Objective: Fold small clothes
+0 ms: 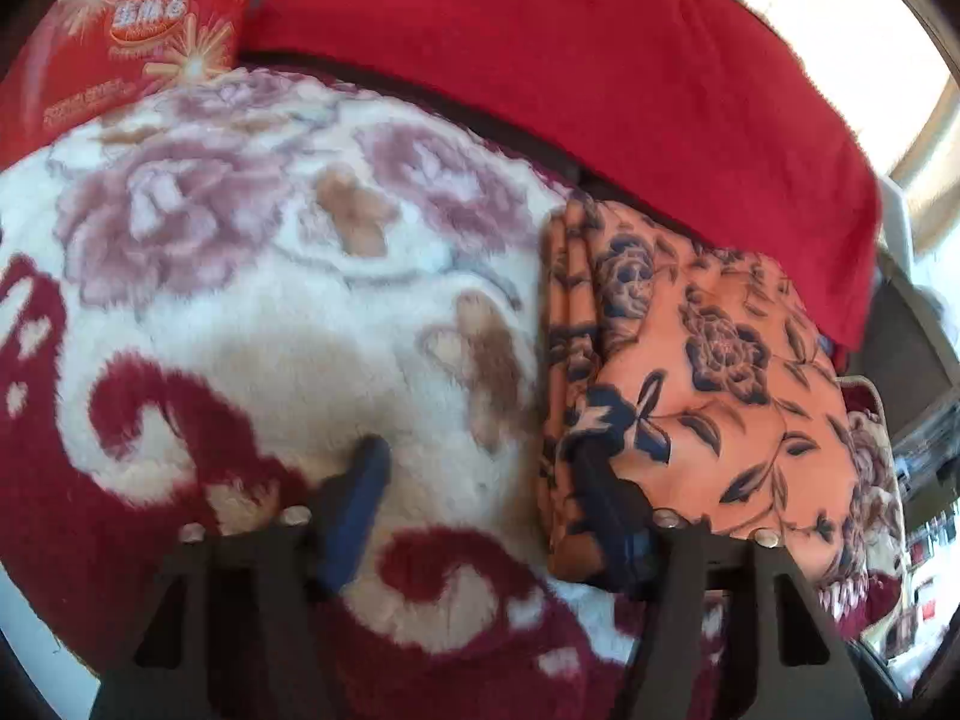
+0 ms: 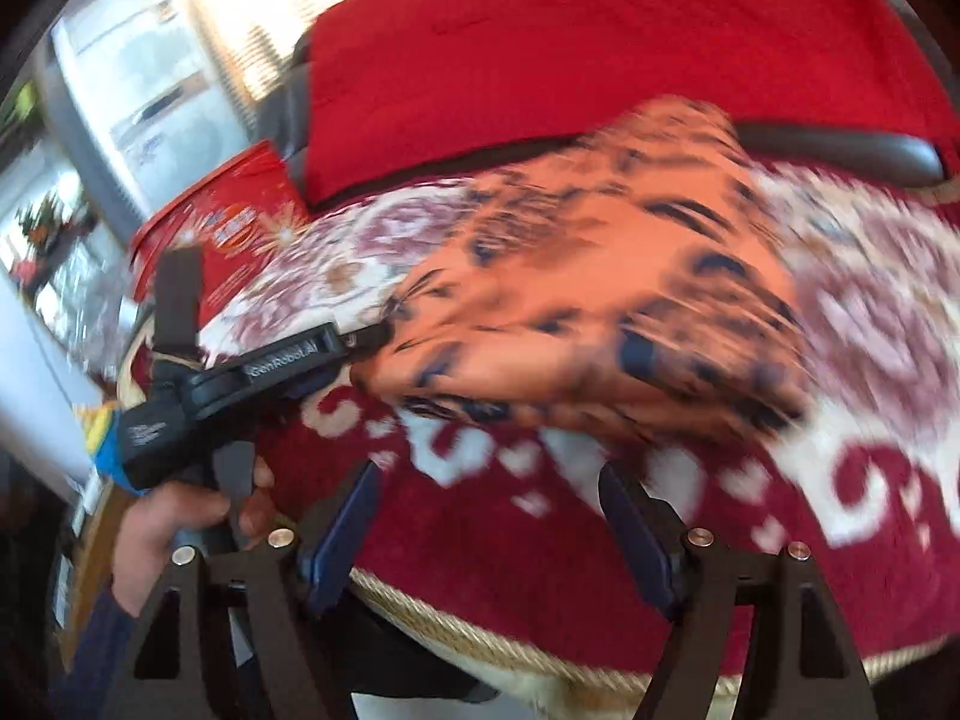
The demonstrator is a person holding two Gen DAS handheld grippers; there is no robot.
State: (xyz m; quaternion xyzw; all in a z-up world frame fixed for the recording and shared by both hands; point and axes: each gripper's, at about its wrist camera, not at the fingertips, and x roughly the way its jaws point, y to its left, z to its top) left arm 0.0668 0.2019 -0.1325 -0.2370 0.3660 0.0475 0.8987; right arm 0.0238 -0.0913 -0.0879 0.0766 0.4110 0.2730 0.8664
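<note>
An orange garment with dark blue flowers (image 1: 708, 372) lies folded into a thick pad on a fluffy cream and dark red floral blanket (image 1: 288, 312). My left gripper (image 1: 480, 462) is open at the pad's left edge, its right finger (image 1: 600, 492) against the stacked layers and its left finger on the blanket. In the blurred right wrist view the same garment (image 2: 600, 300) lies ahead, with the left gripper (image 2: 360, 339) at its left edge. My right gripper (image 2: 492, 486) is open and empty over the blanket, short of the garment.
A red cloth (image 1: 570, 60) covers the seat back behind the blanket. A red printed bag (image 1: 132, 36) stands at the far left. The blanket's corded front edge (image 2: 540, 654) runs close below the right gripper. Bright windows lie beyond.
</note>
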